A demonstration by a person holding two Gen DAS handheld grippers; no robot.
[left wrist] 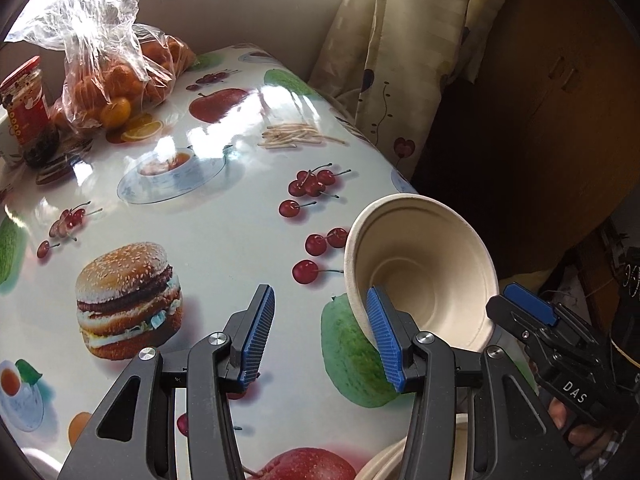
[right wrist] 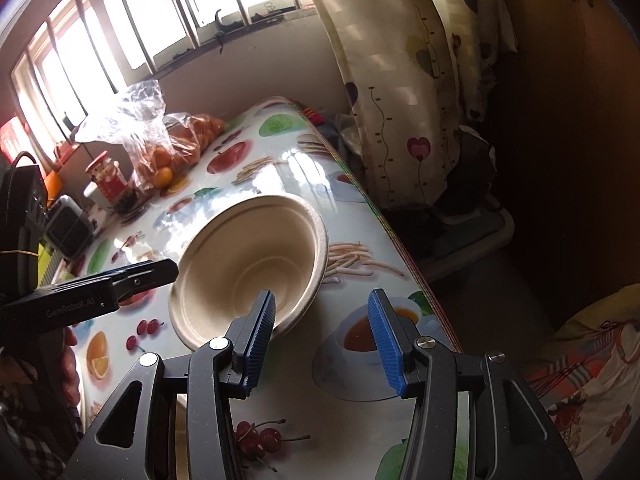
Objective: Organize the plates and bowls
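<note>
A tilted paper bowl (left wrist: 420,264) sat between the 2 wide-open, empty tongs, left gripper (left wrist: 322,336) and right gripper (right wrist: 322,338), above the table (left wrist: 224,216); stacking onto the plates (left wrist: 384,464) below seemed unfinished.

Beige paper bowl (left wrist: 420,264) (right wrist: 248,264) tilting steeply, empty, mouth facing the cameras; more beige rims (left wrist: 384,460) showing below it, partly hidden.

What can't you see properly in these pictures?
Left wrist view: pale stack behind the left hand-held gripper, cut off by the bottom edge; count unclear.
Both views: base of the bowl, hidden by its own wall.
Left wrist view: label on the red jar, too blurred.
</note>
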